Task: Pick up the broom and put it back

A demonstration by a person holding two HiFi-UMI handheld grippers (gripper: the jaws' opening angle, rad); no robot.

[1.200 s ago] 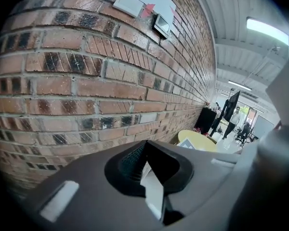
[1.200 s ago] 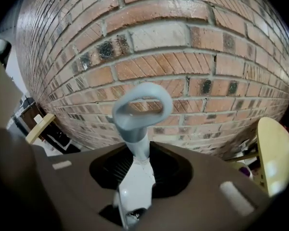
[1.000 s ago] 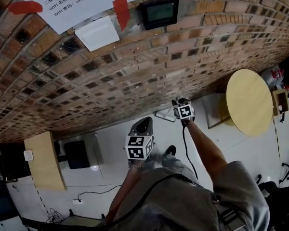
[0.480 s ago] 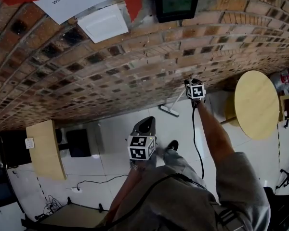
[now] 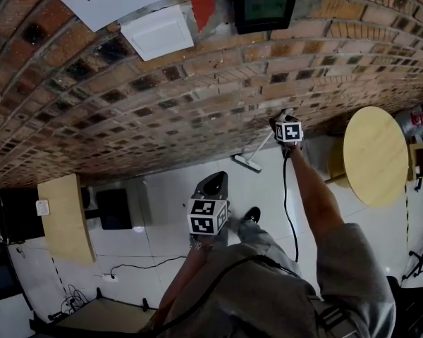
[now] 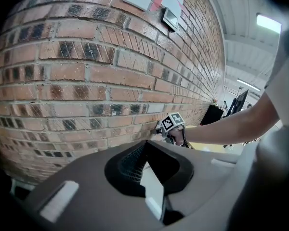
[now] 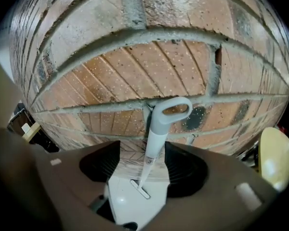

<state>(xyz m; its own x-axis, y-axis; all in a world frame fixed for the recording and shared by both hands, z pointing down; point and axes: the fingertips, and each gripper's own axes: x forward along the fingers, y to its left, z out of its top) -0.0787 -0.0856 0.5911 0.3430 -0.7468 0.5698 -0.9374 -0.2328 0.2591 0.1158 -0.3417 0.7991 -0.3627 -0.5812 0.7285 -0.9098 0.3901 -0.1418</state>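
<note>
The broom (image 7: 156, 134) is light grey with a looped handle top, and it leans upright against the brick wall (image 7: 149, 66). Its flat head (image 7: 140, 189) rests on the white floor. My right gripper (image 7: 143, 167) is opening: its jaws stand wide on either side of the handle and the pads do not press it. The head view shows that gripper (image 5: 283, 115) up at the wall, with the broom (image 5: 252, 159) slanting down beside it. My left gripper (image 5: 213, 183) hangs lower and nearer to me. Its jaws (image 6: 145, 148) are shut on nothing, and the right gripper's marker cube (image 6: 172, 121) shows beyond.
A round wooden table (image 5: 374, 153) stands right of the broom, close to the wall. A wooden cabinet (image 5: 65, 220) and a black box (image 5: 114, 225) sit on the left. A cable (image 5: 127, 284) trails over the floor. A small screen (image 5: 266, 7) and taped papers hang on the wall.
My right hand moved up and right to the wall, taking the broom with it, and has held still there. The left gripper has not moved.
</note>
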